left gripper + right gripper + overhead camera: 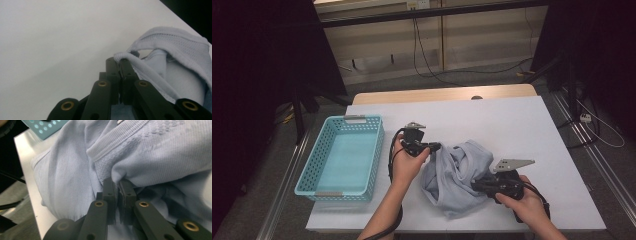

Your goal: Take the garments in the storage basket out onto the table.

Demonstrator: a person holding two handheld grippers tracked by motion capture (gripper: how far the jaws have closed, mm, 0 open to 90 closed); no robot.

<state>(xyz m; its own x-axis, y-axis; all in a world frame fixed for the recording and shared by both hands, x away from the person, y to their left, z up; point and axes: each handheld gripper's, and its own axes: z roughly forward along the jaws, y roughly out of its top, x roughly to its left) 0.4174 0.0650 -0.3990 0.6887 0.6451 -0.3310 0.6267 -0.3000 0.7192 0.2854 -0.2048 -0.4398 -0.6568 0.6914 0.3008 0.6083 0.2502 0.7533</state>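
Both grippers [435, 146] [477, 184] pinching pale-blue garment [457, 175], empty turquoise basket [343, 156] left

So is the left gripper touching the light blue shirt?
Touching. In the left gripper view, the left gripper has its jaws shut on the ribbed hem of the light blue shirt, which bends over the tips.

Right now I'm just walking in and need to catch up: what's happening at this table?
A person is handling a pale blue garment on the white table with two hand-held grippers. The left gripper is shut on a ribbed hem; the right gripper is shut on a fold of the fabric. The garment lies crumpled between them. A turquoise basket stands to the left, nothing in it.
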